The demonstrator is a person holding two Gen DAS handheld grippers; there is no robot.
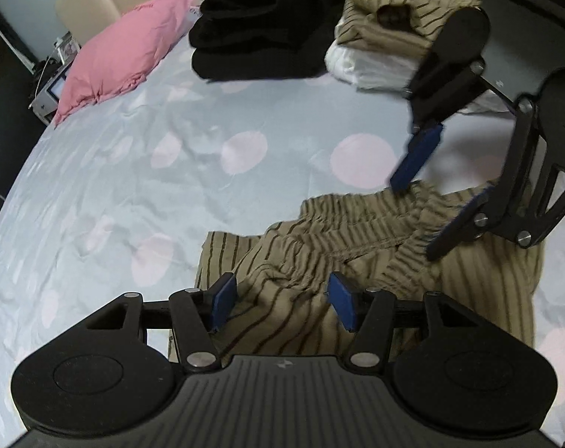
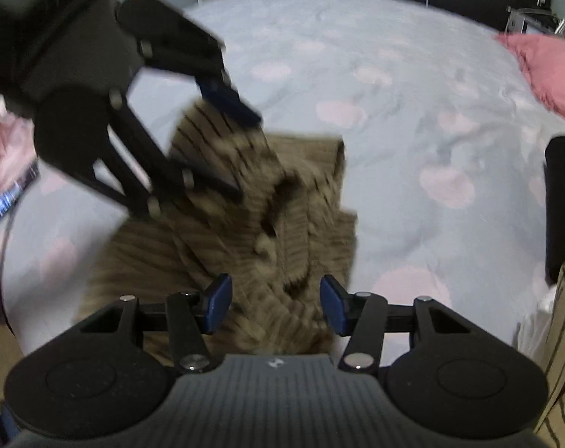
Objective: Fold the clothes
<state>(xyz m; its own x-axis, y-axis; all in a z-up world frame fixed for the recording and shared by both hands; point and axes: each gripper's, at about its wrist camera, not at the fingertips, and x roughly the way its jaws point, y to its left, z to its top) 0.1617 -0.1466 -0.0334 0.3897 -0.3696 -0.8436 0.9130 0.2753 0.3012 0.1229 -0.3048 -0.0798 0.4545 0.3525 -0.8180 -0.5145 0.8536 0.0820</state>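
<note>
A tan garment with dark stripes and an elastic waistband point(image 1: 320, 246) lies crumpled on the bed at the near right. My left gripper point(image 1: 282, 300) hovers open just above its near part, with cloth showing in the gap between the blue pads. My right gripper point(image 1: 418, 216) comes in from the right, open, its pads on either side of the waistband. In the right wrist view the garment point(image 2: 282, 224) is blurred; the right gripper point(image 2: 275, 304) stands open over it and the left gripper point(image 2: 237, 149) reaches in from the upper left, open.
The bed sheet point(image 1: 133, 171) is pale blue with pink dots. At the far side sit a folded black pile point(image 1: 260, 26), a folded striped garment point(image 1: 405, 11) on a white one point(image 1: 372, 63), and a pink pillow point(image 1: 125, 48). A nightstand point(image 1: 51, 89) stands at the left.
</note>
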